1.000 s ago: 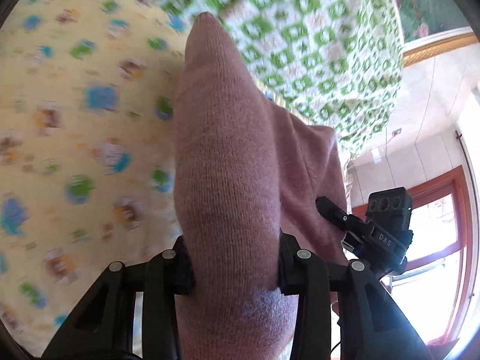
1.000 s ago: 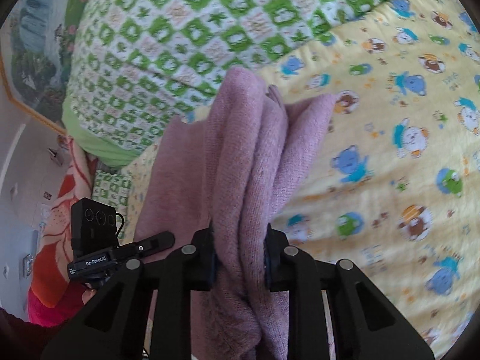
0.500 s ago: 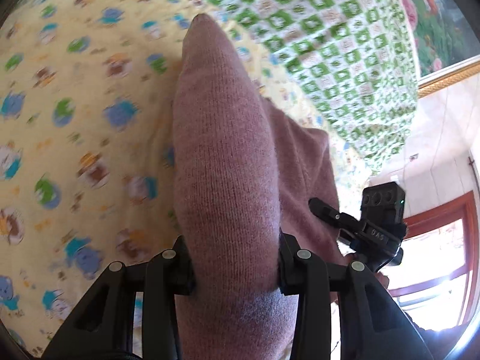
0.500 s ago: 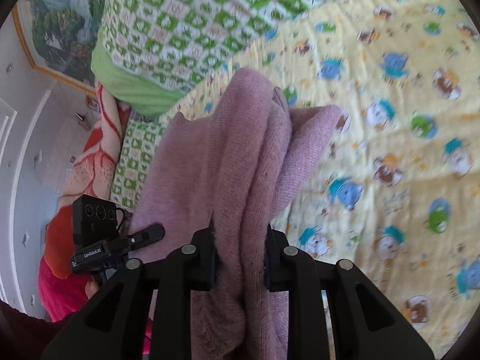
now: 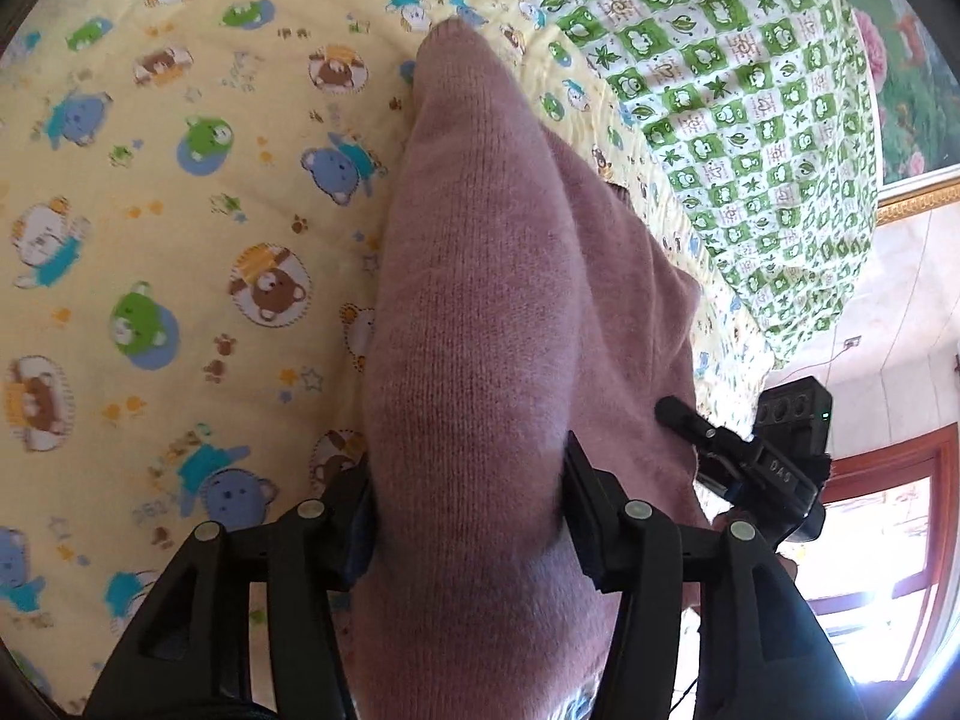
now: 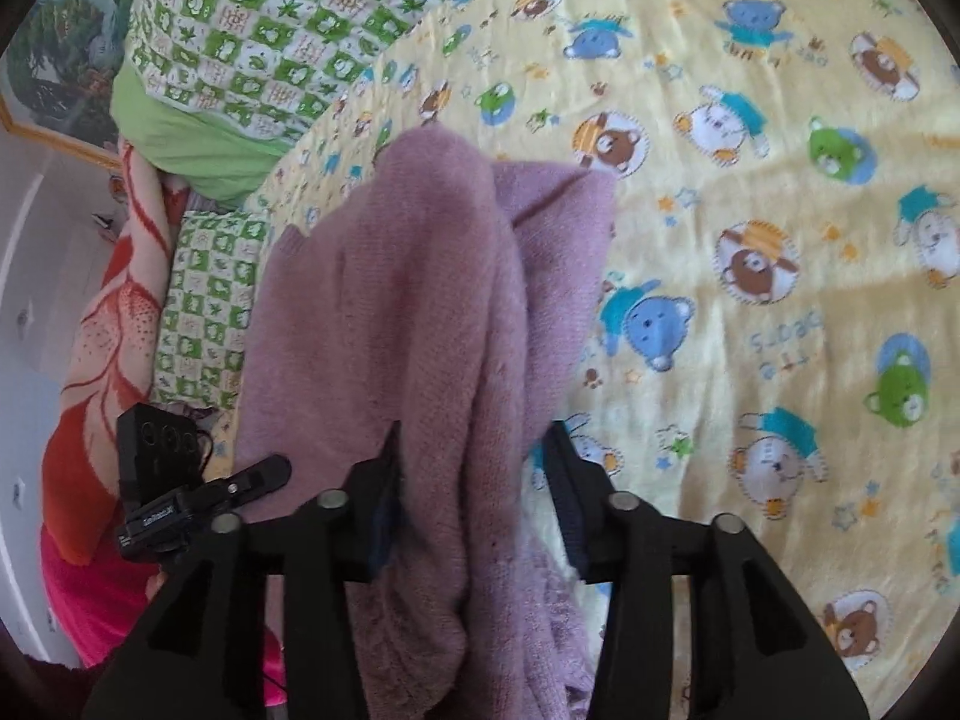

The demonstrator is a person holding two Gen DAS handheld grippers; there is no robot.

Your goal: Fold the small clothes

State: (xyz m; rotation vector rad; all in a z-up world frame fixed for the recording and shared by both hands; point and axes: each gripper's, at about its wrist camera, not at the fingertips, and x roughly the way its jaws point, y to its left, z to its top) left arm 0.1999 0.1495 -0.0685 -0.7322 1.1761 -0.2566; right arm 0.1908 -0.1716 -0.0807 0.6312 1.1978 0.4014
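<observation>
A pink knitted garment hangs between my two grippers above the yellow cartoon-print bedsheet. My left gripper is shut on a thick bunch of the knit. In the right wrist view the garment runs between the jaws of my right gripper, which stand apart, with a gap on the right side of the cloth. The right gripper shows in the left wrist view, and the left gripper shows in the right wrist view.
A green checked quilt lies at the far side of the bed; it also shows in the right wrist view. An orange-red blanket lies at the left. A window with a red frame is at right.
My right gripper's jaws have spread apart around the garment. Both grippers have moved down toward the sheet, and the quilt has slid to the edges of both views.
</observation>
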